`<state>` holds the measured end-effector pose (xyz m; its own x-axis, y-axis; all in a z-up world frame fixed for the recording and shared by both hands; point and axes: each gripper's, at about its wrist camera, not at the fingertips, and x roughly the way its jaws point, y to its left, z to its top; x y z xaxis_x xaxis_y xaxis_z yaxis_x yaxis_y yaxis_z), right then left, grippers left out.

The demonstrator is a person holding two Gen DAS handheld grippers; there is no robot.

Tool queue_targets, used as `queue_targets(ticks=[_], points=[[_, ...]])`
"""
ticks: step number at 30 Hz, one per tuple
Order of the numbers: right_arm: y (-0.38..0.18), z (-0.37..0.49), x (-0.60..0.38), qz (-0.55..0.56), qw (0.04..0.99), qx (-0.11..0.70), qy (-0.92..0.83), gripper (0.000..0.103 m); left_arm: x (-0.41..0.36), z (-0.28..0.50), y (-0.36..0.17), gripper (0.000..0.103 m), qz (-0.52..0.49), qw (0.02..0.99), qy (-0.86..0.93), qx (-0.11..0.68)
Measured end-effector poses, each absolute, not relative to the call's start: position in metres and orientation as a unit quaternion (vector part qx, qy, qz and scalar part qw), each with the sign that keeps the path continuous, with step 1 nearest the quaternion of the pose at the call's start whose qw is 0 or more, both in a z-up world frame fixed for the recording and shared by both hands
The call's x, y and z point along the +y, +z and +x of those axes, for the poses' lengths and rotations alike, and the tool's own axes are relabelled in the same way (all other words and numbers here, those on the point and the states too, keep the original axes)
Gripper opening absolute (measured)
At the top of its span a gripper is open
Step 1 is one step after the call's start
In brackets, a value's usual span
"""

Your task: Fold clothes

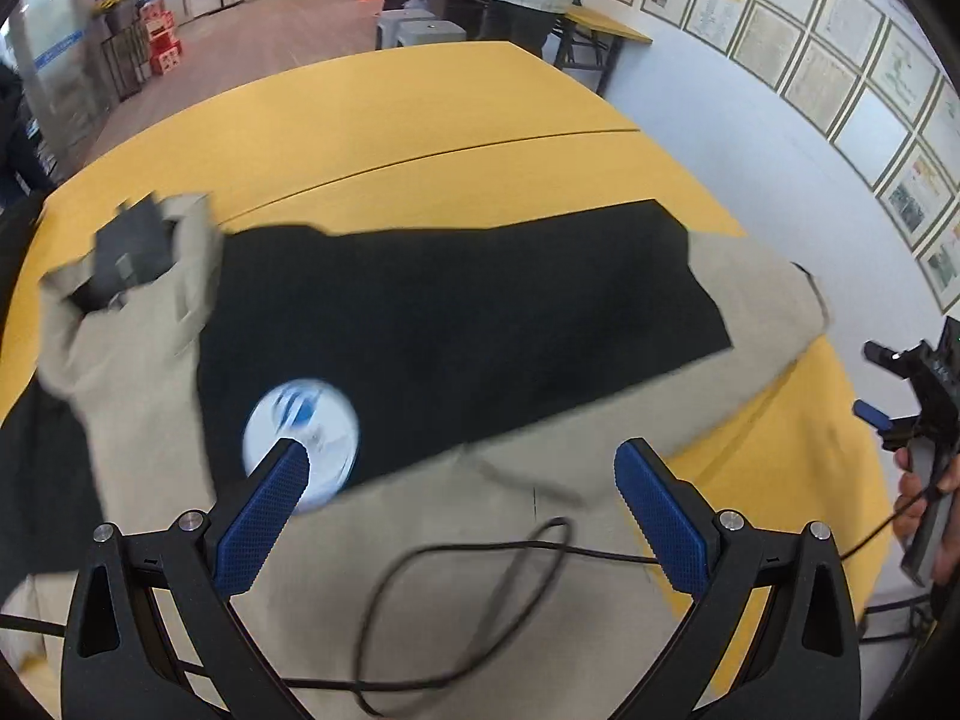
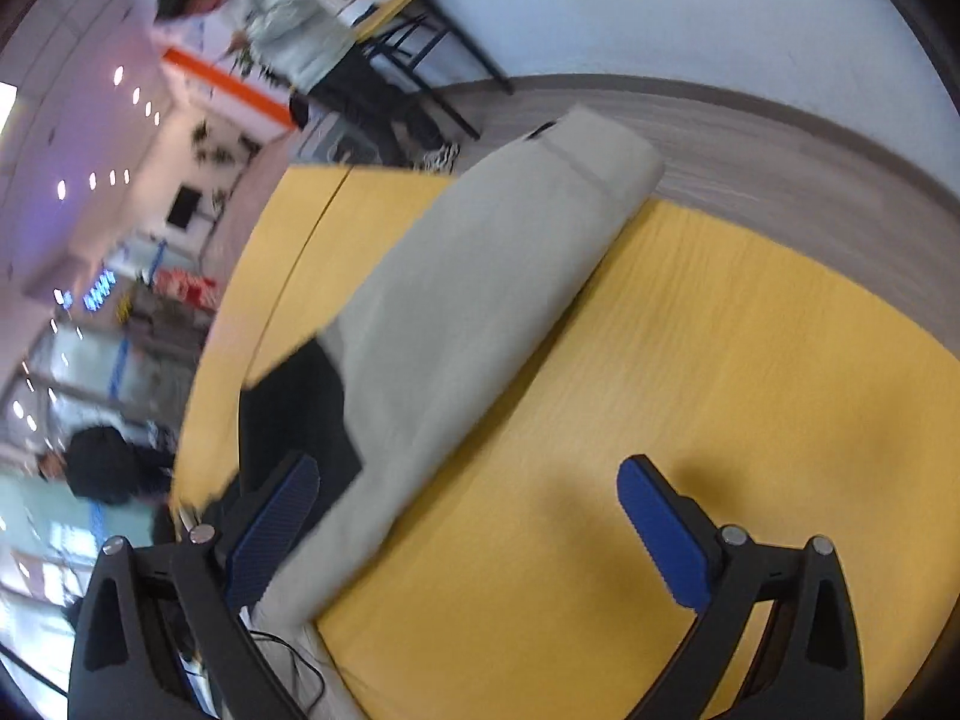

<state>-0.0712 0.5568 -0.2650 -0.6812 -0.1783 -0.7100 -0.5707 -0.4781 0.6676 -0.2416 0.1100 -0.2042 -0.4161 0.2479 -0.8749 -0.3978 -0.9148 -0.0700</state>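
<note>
Your left gripper (image 1: 459,468) has its blue pads (image 1: 660,516) spread wide, nothing between them, hovering above the garment (image 1: 456,312). The garment is a black-bodied sweatshirt with beige sleeves, lying flat on the yellow table (image 1: 420,120). A round white-and-blue logo (image 1: 300,426) on the black part sits just beside your left pad; it's blurred, so details can't be read. One beige sleeve (image 1: 762,300) runs toward the table's right edge; the other bunches at the far left around a dark grey patch (image 1: 132,246). A thin black cable (image 1: 480,546) loops over the beige fabric near you.

Your right gripper (image 2: 468,480) is also spread wide, empty, over bare tabletop, with the beige sleeve just beside its left pad. In the left wrist view it shows at the right edge, held in your hand (image 1: 918,498). A person in a pale jacket (image 2: 288,18) stands beyond the table.
</note>
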Motion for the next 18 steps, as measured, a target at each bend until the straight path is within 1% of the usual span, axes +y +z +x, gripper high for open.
queue_targets(ticks=[3,7,9,10,11,12,13,16,18], points=[[-0.289,-0.088,0.581,-0.355,0.125,0.53,0.76,0.102,0.148,-0.274,-0.233,0.103,-0.504,0.205,0.831,0.115],[-0.295,-0.114,0.589,-0.322,0.112,0.526,0.779,0.098,0.181,-0.3,-0.262,0.103,-0.511,0.217,0.818,0.151],[-0.298,-0.126,0.59,-0.328,0.124,0.519,0.78,0.088,0.193,-0.307,-0.278,0.103,-0.526,0.222,0.804,0.166],[-0.3,-0.131,0.592,-0.337,0.131,0.514,0.778,0.068,0.198,-0.308,-0.284,0.103,-0.53,0.226,0.798,0.175],[-0.304,-0.134,0.593,-0.346,0.136,0.511,0.775,0.039,0.203,-0.307,-0.289,0.103,-0.532,0.231,0.793,0.184],[-0.309,-0.136,0.593,-0.356,0.14,0.508,0.772,0.022,0.204,-0.306,-0.288,0.103,-0.526,0.239,0.796,0.18],[-0.313,-0.134,0.594,-0.353,0.14,0.514,0.769,0.009,0.204,-0.305,-0.287,0.103,-0.523,0.243,0.798,0.174],[-0.315,-0.122,0.595,-0.331,0.137,0.519,0.776,0.003,0.205,-0.302,-0.284,0.103,-0.519,0.251,0.8,0.163],[-0.3,-0.113,0.589,-0.306,0.135,0.508,0.794,0.002,0.205,-0.297,-0.28,0.103,-0.514,0.257,0.801,0.166]])
